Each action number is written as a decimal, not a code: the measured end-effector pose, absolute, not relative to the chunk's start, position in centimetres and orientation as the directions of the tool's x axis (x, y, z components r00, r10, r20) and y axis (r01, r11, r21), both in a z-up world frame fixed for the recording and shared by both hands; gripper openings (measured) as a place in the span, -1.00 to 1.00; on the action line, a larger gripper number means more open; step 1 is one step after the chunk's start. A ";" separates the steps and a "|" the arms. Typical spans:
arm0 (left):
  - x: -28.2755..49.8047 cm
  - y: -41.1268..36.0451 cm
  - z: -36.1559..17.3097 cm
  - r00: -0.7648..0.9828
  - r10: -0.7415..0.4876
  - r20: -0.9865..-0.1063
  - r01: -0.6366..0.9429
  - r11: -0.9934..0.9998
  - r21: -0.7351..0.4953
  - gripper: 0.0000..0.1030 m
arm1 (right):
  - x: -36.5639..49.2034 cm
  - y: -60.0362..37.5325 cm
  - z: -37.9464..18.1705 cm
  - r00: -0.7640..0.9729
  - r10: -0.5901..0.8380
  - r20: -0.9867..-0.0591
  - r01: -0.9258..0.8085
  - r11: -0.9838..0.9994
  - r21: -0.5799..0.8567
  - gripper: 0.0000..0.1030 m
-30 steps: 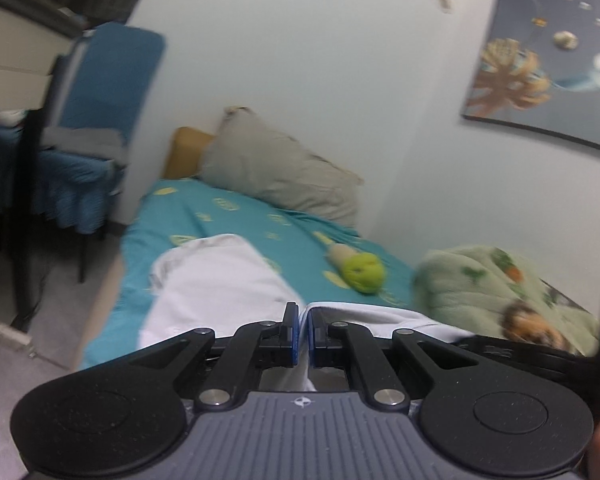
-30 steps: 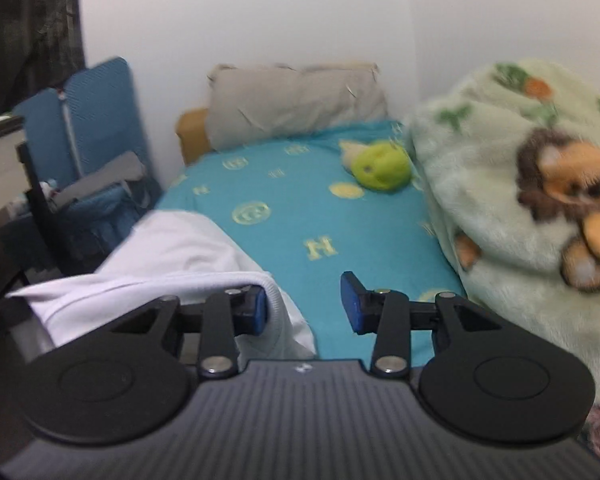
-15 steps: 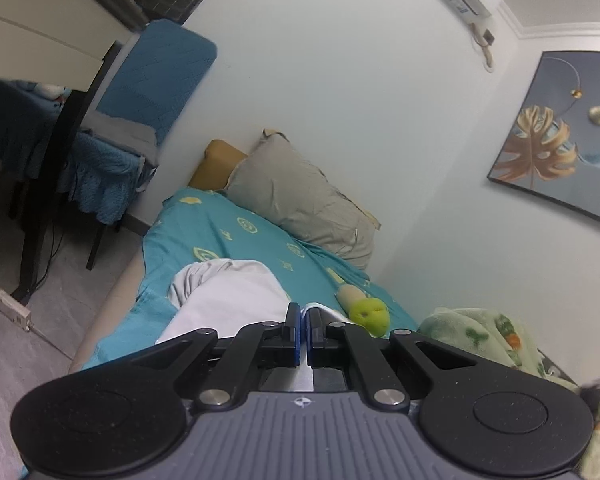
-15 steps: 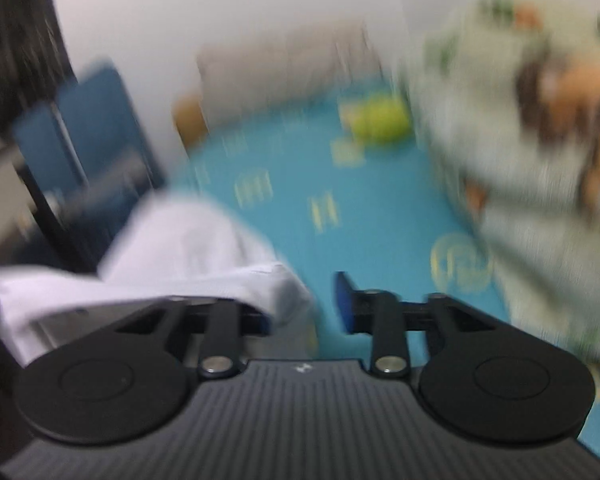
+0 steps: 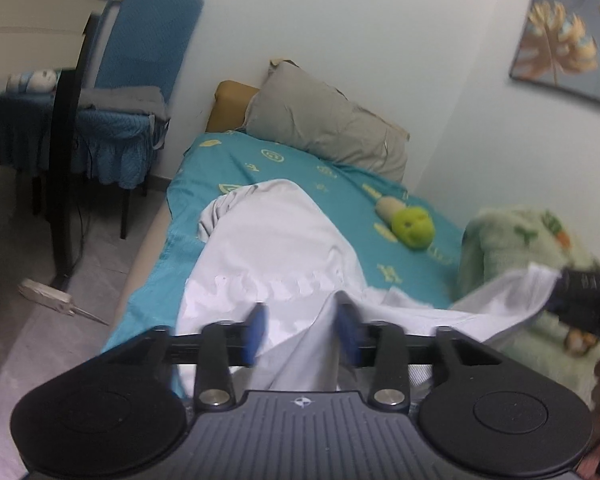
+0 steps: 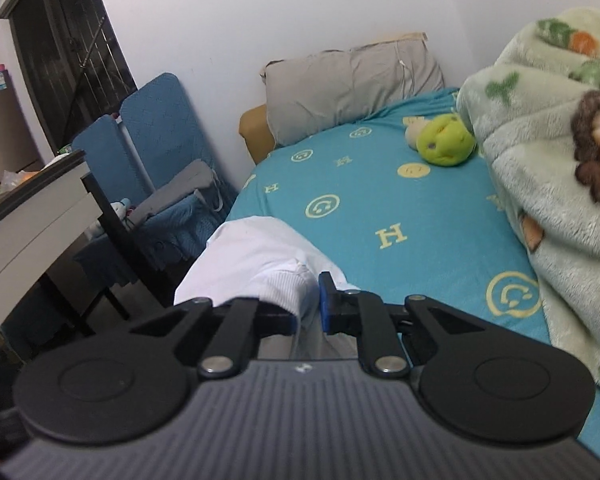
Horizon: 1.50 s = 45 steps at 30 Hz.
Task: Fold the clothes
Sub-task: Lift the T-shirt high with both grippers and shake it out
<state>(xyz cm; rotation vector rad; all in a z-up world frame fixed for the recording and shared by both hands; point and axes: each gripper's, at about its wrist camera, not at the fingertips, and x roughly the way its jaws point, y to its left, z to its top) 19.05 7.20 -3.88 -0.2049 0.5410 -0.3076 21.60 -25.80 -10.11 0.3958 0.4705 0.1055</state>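
Since the earlier frame, the left gripper (image 5: 302,332) had been opened from a tight pinch, its blue pads set apart with a fold of the white garment (image 5: 276,248) draped loosely between them. The garment was laid lengthwise along the near edge of the teal bed sheet (image 6: 380,200), its long axis pointed toward the grey pillow (image 6: 352,92). The right gripper (image 6: 306,308) was closed around a bunched ribbed hem; its left pad was hidden by cloth, so contact could not be confirmed there.
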 end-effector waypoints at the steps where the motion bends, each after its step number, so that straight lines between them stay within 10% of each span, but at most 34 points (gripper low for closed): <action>1: 18.4 6.9 -3.6 0.820 -0.323 -0.473 0.235 0.943 -0.236 0.34 | 21.5 -25.8 -10.1 0.886 0.193 -0.422 -0.010 0.917 0.399 -0.72; 7: 13.9 5.4 -0.8 0.848 -0.427 -0.313 0.386 0.903 -0.186 0.69 | 21.6 -26.2 -10.6 0.869 0.218 -0.444 -0.002 0.899 0.437 -0.72; 14: 12.2 -0.8 -3.2 0.786 -0.508 -0.352 0.542 0.841 -0.005 0.76 | 21.8 -26.8 -10.6 0.869 0.220 -0.444 0.013 0.885 0.465 -0.72; 28: 15.1 -1.5 -6.6 0.944 0.046 -0.326 -0.004 0.992 0.129 0.83 | 21.1 -26.9 -10.2 0.906 0.053 -0.421 0.115 0.924 0.364 -0.67; 33: 14.3 0.4 -7.9 0.852 0.361 -0.379 -0.190 0.888 0.419 0.86 | 22.4 -25.2 -12.9 0.850 -0.082 -0.520 0.183 0.972 0.146 0.69; 39: 12.9 5.6 -4.7 0.832 0.402 -0.382 -0.354 0.915 0.192 1.00 | 23.3 -25.5 -16.3 0.742 -0.065 -0.667 0.198 0.972 0.125 0.67; 45: 10.6 5.4 -0.8 0.901 0.379 -0.210 -0.367 0.925 0.094 1.00 | 20.6 -26.3 -10.1 0.878 -0.100 -0.469 0.212 0.958 0.194 0.67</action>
